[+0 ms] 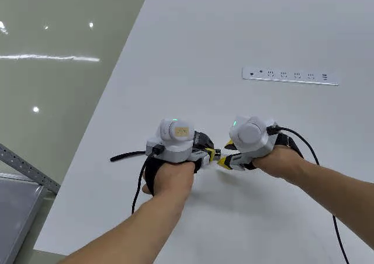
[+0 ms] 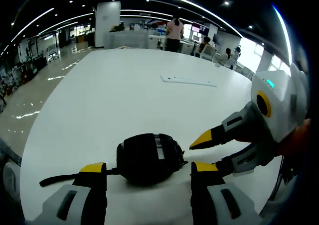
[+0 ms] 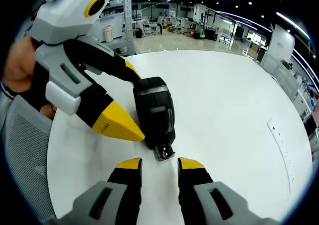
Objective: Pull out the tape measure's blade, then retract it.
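Head view: tape measure point(image 1: 202, 141) lies near the worktop's point(image 1: 234, 30) front edge; left gripper point(image 2: 148, 169) straddles it, grip unclear; right gripper point(image 3: 160, 166) gapes before the blade hook point(image 3: 162, 153)

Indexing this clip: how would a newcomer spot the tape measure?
On the white table, nearer than the flat white power strip, the left gripper and right gripper meet tip to tip. Between the left one's jaws sits the tape measure: a chunky black case with a strap, its metal hook facing the right gripper.
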{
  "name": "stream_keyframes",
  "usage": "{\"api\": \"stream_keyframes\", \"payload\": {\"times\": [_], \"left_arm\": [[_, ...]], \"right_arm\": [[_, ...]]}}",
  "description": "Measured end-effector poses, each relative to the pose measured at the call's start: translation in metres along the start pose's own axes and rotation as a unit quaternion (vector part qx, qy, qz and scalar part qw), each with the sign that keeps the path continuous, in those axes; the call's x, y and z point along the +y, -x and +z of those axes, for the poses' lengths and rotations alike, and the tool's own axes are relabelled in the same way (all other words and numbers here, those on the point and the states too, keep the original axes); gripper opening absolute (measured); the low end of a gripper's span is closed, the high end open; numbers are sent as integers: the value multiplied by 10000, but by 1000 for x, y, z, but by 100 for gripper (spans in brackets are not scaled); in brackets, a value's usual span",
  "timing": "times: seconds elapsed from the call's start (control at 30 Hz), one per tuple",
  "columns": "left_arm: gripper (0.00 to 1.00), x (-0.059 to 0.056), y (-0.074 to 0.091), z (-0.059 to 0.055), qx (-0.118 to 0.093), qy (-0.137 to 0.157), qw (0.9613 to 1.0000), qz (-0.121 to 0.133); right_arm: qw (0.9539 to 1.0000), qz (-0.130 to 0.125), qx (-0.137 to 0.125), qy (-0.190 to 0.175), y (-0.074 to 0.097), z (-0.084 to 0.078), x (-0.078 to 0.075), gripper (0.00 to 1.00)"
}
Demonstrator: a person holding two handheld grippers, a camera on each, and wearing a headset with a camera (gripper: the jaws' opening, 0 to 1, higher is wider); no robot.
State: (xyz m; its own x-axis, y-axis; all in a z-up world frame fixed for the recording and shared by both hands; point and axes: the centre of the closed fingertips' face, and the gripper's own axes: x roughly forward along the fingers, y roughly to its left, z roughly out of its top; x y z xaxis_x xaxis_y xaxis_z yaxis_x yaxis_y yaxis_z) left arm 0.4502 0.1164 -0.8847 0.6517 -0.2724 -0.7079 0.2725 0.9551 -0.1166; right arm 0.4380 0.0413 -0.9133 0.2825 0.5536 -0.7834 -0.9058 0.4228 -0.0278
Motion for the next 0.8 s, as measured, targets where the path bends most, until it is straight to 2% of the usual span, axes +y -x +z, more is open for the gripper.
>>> {"api": "stream_keyframes", "payload": {"times": [0.1, 0.37, 0.67, 0.8], "left_arm": [[67, 0, 3, -2, -30, -139, 9999, -2], [69, -4, 11, -5, -61, -292, 9995, -45], [73, -5, 22, -10, -39, -414, 9991, -83], [75, -6, 27, -13, -39, -432, 9990, -127]], "right_arm": [[9998, -116, -78, -161, 5, 0, -1, 29], [9977, -363, -230, -533, 19, 2, -4, 33], [9922, -600, -460, -994, 42, 5, 1, 38], [9883, -740, -442, -1259, 51, 0, 4, 44]]}}
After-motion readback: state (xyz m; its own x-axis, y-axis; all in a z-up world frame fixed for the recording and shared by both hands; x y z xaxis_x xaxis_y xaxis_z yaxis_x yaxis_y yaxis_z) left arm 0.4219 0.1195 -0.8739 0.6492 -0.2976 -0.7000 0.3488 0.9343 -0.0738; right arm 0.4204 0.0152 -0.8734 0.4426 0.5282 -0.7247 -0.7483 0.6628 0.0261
